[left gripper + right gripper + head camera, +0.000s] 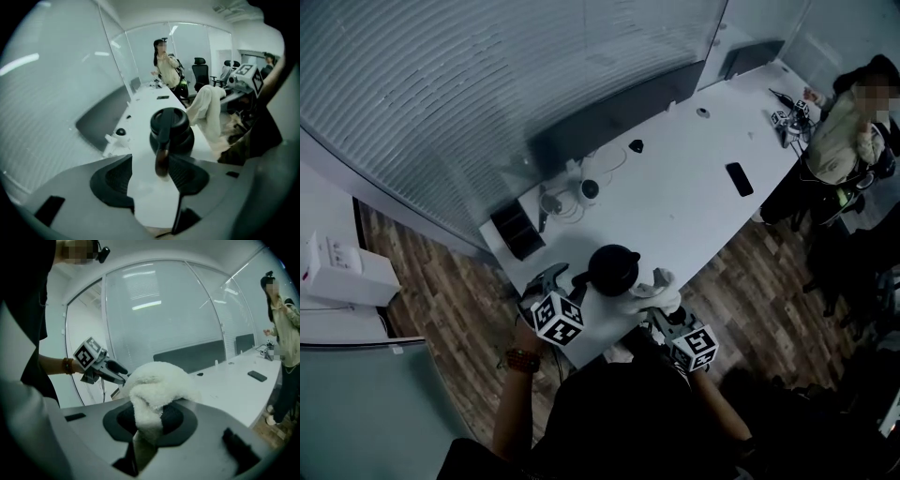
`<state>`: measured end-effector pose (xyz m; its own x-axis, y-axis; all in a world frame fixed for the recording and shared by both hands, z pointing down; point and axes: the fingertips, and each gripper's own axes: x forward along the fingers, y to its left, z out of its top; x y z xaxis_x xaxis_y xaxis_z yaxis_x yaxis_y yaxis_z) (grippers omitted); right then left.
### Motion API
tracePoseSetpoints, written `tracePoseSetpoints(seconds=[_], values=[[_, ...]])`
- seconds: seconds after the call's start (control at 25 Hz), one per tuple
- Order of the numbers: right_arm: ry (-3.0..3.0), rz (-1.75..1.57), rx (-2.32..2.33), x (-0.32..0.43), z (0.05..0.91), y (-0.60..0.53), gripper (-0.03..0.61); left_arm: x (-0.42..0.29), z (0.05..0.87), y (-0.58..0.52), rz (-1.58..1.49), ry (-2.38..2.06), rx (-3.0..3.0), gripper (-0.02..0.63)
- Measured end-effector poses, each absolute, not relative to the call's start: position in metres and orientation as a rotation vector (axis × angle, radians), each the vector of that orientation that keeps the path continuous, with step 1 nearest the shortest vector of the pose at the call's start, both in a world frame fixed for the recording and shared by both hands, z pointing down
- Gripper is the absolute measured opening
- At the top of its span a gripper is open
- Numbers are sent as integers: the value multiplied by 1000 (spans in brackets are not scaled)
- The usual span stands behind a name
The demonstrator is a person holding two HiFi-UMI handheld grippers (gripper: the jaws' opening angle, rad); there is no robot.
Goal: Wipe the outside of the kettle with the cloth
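Observation:
A black kettle (pixel 614 269) stands near the front edge of the white table (pixel 694 211). My left gripper (pixel 555 283) hovers just left of it, jaws wide apart. In the left gripper view the kettle (pixel 171 130) sits ahead and its handle (pixel 161 157) points back into the gap of my left gripper (pixel 150 176), with neither pad pressing on it. My right gripper (pixel 658 317) is shut on a white fluffy cloth (pixel 656 289), lifted right of the kettle. In the right gripper view the cloth (pixel 157 387) bulges over the pinched jaws of my right gripper (pixel 150 420).
A phone (pixel 739 178), a small white round device with a cable (pixel 589 189) and a black box (pixel 517 230) lie on the table. A person (pixel 853 122) stands at the far end, near office chairs (pixel 201 72). A glass wall runs along the left.

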<state>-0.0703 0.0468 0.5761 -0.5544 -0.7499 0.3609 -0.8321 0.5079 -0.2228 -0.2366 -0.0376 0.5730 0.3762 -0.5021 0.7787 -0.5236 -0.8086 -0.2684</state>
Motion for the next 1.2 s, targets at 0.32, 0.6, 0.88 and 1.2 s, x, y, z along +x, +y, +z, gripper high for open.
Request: tracePoseSetpoints(seconds=[0.32,0.6,0.88,1.2], values=[[-2582,250,1428,-89,512,43,64,-282,482,-15,523,-1306,2892,173],[-2566,144,1427,-117,484,58,64,-226,447,40,160,-822,3010,5],[-2598,77,1356,-109,474,84,63,-183,443,73,142,-682,3056,3],[-2717,1,1476,-31,435,120,63,-84,442,86,119,-660,3035,3]])
